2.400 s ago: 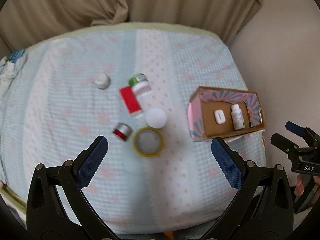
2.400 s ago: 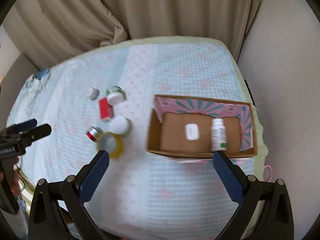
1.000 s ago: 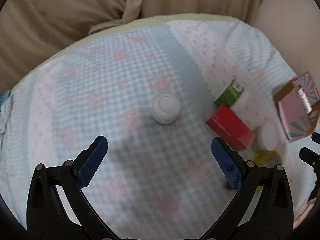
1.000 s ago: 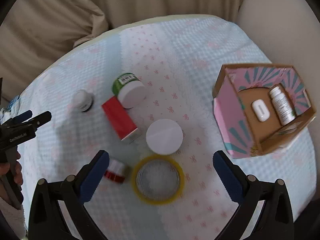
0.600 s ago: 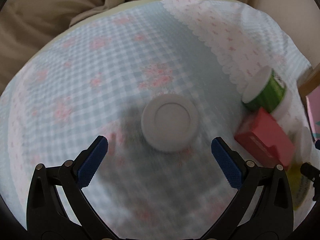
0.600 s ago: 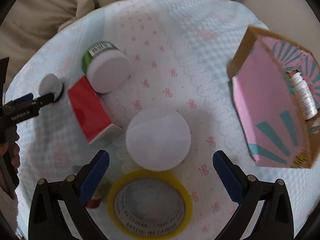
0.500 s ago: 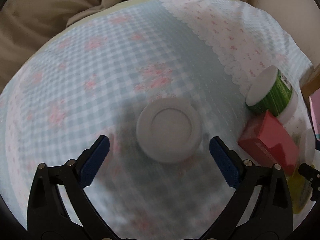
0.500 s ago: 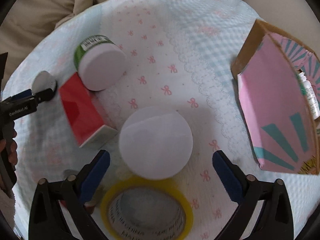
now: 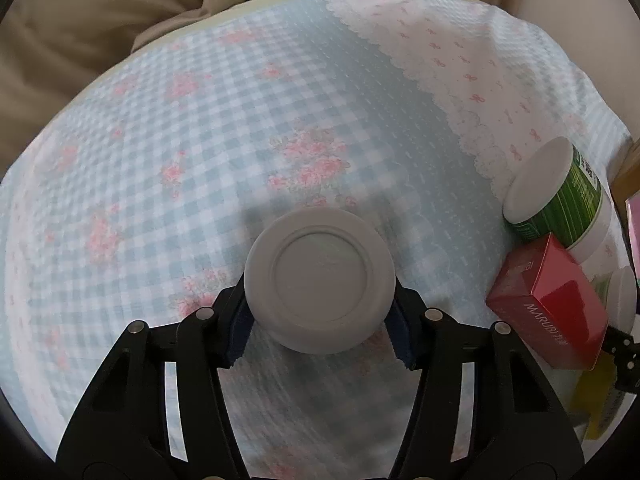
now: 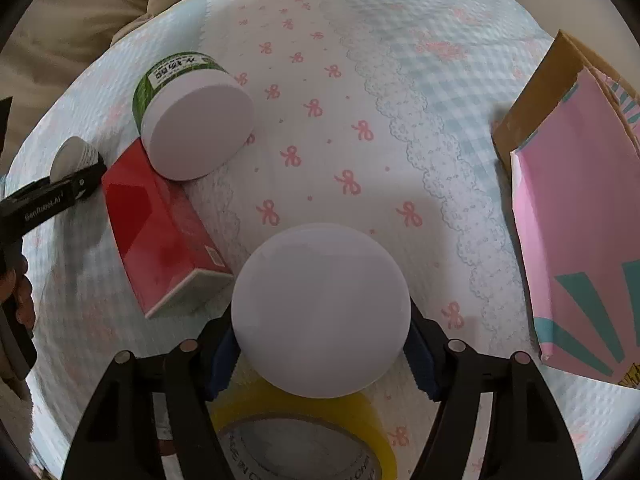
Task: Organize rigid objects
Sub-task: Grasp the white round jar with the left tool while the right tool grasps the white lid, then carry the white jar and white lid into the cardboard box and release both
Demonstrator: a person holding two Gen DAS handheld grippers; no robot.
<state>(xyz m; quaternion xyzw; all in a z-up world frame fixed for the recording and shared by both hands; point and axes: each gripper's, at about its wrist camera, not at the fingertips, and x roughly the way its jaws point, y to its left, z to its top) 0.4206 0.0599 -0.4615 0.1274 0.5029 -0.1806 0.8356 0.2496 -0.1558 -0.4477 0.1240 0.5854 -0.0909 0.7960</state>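
Observation:
A small grey-white jar stands on the checked cloth in the left wrist view. My left gripper is closing on it, and both blue pads touch its sides. Beside the yellow tape roll stands a wider white round jar. My right gripper is closing on that one, with pads against both its sides. The right wrist view also shows the left gripper at the small grey-white jar, far left.
A green-labelled jar with a white lid leans on a red box between the two grippers. The open pink-lined cardboard box lies at the right. A person's hand shows at the left edge. Beige curtains hang behind the bed.
Both grippers have come down onto their jars. Their jaws, wide open before, have narrowed until the pads meet the jar sides.

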